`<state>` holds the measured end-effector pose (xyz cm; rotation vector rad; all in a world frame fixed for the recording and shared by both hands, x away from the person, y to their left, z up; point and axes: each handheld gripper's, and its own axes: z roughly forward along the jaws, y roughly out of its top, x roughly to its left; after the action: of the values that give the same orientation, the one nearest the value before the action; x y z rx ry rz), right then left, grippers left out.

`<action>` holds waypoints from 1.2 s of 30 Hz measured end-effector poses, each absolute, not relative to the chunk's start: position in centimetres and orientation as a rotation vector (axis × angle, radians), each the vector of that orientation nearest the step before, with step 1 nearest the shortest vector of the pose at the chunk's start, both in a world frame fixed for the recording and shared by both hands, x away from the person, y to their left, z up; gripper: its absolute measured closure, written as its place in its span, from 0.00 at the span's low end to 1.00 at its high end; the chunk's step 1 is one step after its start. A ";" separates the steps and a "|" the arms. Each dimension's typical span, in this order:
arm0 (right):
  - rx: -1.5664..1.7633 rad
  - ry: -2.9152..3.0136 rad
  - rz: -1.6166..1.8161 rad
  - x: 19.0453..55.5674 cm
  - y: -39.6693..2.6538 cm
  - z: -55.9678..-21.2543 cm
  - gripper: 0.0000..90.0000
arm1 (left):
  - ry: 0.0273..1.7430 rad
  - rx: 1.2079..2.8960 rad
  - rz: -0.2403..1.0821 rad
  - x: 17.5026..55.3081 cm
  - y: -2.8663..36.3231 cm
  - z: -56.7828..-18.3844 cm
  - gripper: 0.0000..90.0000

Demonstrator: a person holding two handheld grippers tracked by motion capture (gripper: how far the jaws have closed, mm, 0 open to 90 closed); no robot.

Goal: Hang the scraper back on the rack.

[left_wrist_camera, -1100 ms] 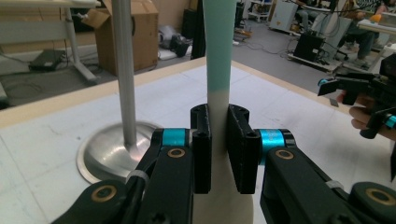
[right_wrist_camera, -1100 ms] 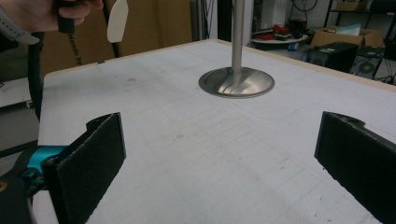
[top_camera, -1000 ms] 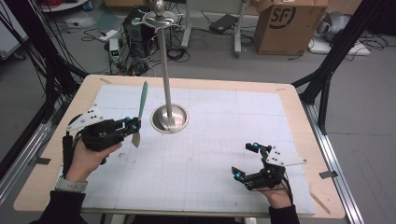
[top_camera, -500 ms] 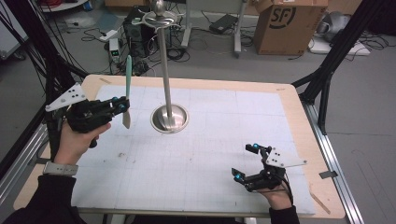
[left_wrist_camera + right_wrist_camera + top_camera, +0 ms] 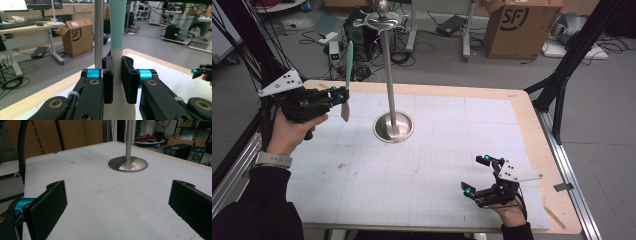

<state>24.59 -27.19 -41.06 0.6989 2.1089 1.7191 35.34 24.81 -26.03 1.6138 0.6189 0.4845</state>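
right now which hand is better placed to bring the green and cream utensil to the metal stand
Left. The left gripper already clamps the green-and-cream flat utensil upright beside the tall metal stand; the right gripper rests open, far off.

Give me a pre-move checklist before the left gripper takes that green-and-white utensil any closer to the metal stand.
1. Grip: left gripper fingers clamp the utensil on its white part: ok.
2. Utensil upright, green end up: ok.
3. Utensil apart from the stand's pole: ok.
4. Stand's base sits flat on the table: ok.
5. Right gripper open, low near the table's front edge, away from the stand: ok.
6. Free hook on the stand's top: cannot tell.
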 end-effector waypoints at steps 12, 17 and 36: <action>0.698 2.098 1.711 24.6 -27.7 -41.0 0.01 | 0.585 1.637 0.455 37.7 25.4 -24.7 0.90; 0.698 2.123 1.710 24.4 -27.5 -40.8 0.01 | 0.603 1.600 0.459 38.5 25.9 -24.9 0.90; 0.692 2.122 1.722 24.2 -28.0 -40.7 0.01 | 0.603 1.601 0.452 40.0 25.1 -24.1 0.90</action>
<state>24.20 -27.96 -40.72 0.6919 2.1216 1.7215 39.97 25.15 -24.07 1.6013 0.6025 0.4523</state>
